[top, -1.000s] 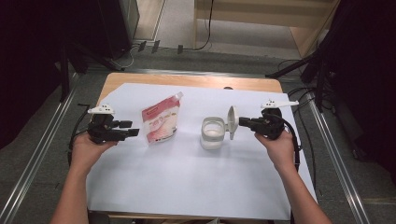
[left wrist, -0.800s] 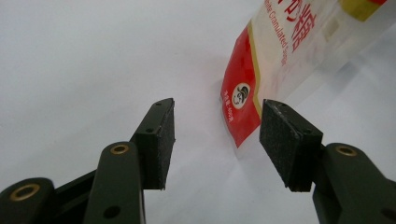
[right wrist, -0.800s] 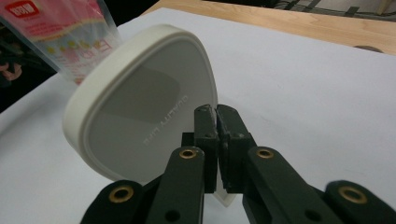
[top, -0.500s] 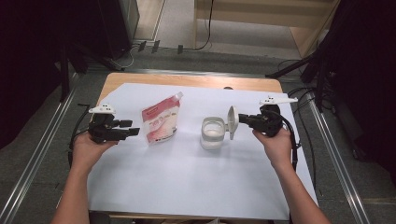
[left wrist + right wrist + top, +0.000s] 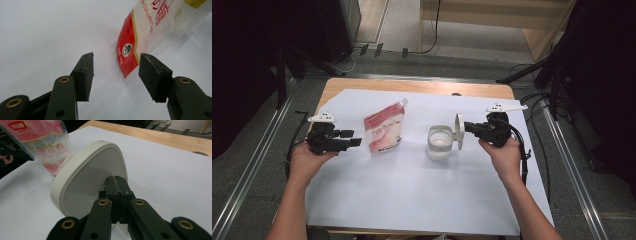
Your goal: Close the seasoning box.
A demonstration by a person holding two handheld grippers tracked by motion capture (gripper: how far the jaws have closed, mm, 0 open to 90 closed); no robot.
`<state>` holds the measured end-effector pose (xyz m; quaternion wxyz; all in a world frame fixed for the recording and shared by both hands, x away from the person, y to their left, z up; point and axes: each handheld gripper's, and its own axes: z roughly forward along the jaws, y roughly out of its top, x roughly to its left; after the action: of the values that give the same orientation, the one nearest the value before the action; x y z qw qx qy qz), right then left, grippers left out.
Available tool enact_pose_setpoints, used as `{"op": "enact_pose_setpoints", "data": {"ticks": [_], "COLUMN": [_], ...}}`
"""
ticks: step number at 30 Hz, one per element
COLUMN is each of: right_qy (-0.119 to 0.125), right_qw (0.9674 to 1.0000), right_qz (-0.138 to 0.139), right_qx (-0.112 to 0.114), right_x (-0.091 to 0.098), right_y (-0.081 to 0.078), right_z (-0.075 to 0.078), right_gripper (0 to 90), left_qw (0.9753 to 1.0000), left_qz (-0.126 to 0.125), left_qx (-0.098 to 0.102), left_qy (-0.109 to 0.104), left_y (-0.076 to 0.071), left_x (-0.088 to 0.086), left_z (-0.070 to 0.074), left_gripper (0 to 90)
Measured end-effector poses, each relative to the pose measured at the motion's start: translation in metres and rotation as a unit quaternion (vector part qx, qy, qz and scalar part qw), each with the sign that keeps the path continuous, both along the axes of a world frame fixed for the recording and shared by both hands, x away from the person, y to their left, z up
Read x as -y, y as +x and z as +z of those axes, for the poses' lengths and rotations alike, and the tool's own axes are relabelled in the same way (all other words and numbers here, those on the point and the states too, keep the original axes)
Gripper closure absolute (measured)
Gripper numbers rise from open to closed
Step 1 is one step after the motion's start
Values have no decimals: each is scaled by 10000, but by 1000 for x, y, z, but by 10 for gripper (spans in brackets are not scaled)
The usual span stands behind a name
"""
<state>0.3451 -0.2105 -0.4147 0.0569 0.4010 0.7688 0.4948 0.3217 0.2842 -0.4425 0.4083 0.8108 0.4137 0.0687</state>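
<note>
While the right gripper (image 5: 468, 128) jaws are clamping the white lid (image 5: 458, 131) beside the open jar (image 5: 439, 142), the left gripper (image 5: 355, 141) jaws are gaping before the sugar pouch (image 5: 384, 129), likely grasped next.

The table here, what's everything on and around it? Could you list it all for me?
Table: one, light wood, under the sheet.
Sheet: one, white, covering most of the tabletop.
Pouch: one, red and clear with a spout corner, standing left of centre.
Jar: one, clear, open, near the middle.
Lid: one, white, round, held on edge just right of the jar.
Cables: several, black, on the floor behind the table.
Left gripper: one, black, jaws open, pointed at the pouch without touching it.
Right gripper: one, black, shut on the lid.
Hands: two, each holding a gripper.
</note>
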Motion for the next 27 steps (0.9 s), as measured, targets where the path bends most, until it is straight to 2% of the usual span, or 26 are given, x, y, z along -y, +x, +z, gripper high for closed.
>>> {"op": "enact_pose_setpoints", "data": {"ticks": [8, 20, 23, 27], "right_qy": [10, -29, -51, -87], "right_qw": [9999, 9994, 9993, 9991], "right_qz": [133, 329, 366, 398], "right_qx": [109, 86, 91, 147], "right_x": [-6, -19, -22, -24], "right_y": [-4, -7, -8, -8], "right_z": [4, 4, 4, 4], "right_gripper": [900, 900, 900, 828], "left_qw": [10000, 10000, 10000, 10000], "left_qz": [-12, 16, -40, -25], "left_qx": [17, -19, -26, -21], "left_qy": [18, 21, 13, 21], "left_y": [1, 1, 2, 1], "left_x": [2, 2, 2, 2], "left_z": [-1, -2, -2, -2], "left_gripper": [468, 468, 467, 467]}}
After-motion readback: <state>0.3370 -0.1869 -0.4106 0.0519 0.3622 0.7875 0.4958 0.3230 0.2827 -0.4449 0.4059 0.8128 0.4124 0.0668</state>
